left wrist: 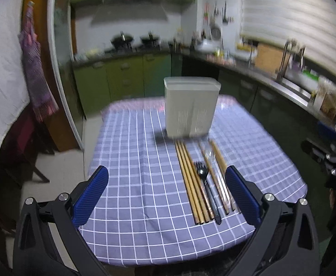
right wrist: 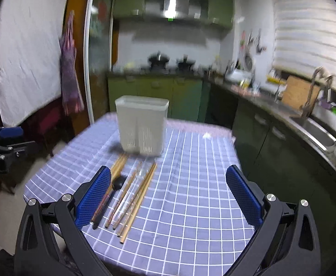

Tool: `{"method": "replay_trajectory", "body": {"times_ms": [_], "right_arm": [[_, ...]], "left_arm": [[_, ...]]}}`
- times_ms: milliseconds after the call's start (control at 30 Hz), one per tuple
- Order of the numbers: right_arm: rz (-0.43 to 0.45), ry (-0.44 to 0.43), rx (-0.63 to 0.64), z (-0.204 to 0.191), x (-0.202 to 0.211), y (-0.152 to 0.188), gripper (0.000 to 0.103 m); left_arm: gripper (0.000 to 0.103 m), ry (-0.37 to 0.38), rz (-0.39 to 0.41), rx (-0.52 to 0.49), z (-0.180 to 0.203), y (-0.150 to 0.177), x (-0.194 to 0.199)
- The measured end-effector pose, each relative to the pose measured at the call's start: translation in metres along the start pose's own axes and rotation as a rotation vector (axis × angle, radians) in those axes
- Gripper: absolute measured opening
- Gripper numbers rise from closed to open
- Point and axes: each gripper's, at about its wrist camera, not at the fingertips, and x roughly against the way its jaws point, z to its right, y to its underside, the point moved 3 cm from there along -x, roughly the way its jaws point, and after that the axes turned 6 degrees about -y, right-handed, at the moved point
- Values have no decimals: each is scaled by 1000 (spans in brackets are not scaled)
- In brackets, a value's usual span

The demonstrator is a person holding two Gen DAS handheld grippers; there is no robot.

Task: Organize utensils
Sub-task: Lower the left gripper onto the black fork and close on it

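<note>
The left gripper (left wrist: 166,192) hovers above the near edge of the checked tabletop (left wrist: 133,161), jaws spread wide and holding nothing. Just right of its centre lie the wooden chopsticks (left wrist: 190,184), a black fork (left wrist: 202,179) and a clear-wrapped pair (left wrist: 216,174), side by side just before the upright white utensil holder (left wrist: 190,105). The right gripper (right wrist: 168,192) likewise hangs wide and empty, the utensils beside its left finger.

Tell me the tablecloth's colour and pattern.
The tablecloth is purple-blue with a white grid check, clearest in the left wrist view.
</note>
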Motion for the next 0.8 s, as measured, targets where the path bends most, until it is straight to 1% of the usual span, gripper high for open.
{"method": "replay_trajectory", "body": {"times_ms": [33,100,233,300,333,400,467,500,533,567,633,667,700,733,767,800], "right_arm": [[-36,-20,3,3,-13,-3,99],[-96,-28,14,9,-35,-6,99],[-221,-69,15,20,-74,-8,99],[-286,-80,13,27,-93,-7,99],[-325,-81,2,33,-103,-5,99],[-425,-83,-53,50,-124,2,99],[-483,-85,-93,63,-136,11,99],[-494,-85,-99,66,-139,14,99],[-503,-85,-105,70,-142,17,99],[-508,-84,-115,74,-145,21,99],[-511,-95,-128,77,-146,26,99],[-513,-104,-133,78,-147,28,99],[-514,-111,-137,79,-148,31,99],[-517,-114,-136,80,-151,33,99],[-523,-114,-132,80,-153,36,99],[-526,-115,-128,80,-152,38,99]], "left_arm": [[97,-1,-39,-12,3,-2,-13],[97,-3,-124,-31,10,-4,-40],[97,32,-293,-55,29,-4,-93],[97,46,-357,-67,42,-4,-115],[97,58,-402,-74,50,-3,-127],[95,77,-453,-80,63,-1,-139],[84,98,-506,-89,77,1,-152],[75,108,-524,-88,82,1,-156],[71,125,-550,-86,87,3,-159],[69,139,-571,-84,91,4,-163],[55,149,-615,-77,98,9,-170],[53,154,-630,-72,101,10,-174],[48,156,-641,-71,103,11,-176],[39,159,-655,-66,105,13,-180],[34,161,-666,-60,106,14,-183],[25,169,-680,-48,108,15,-186]]}}
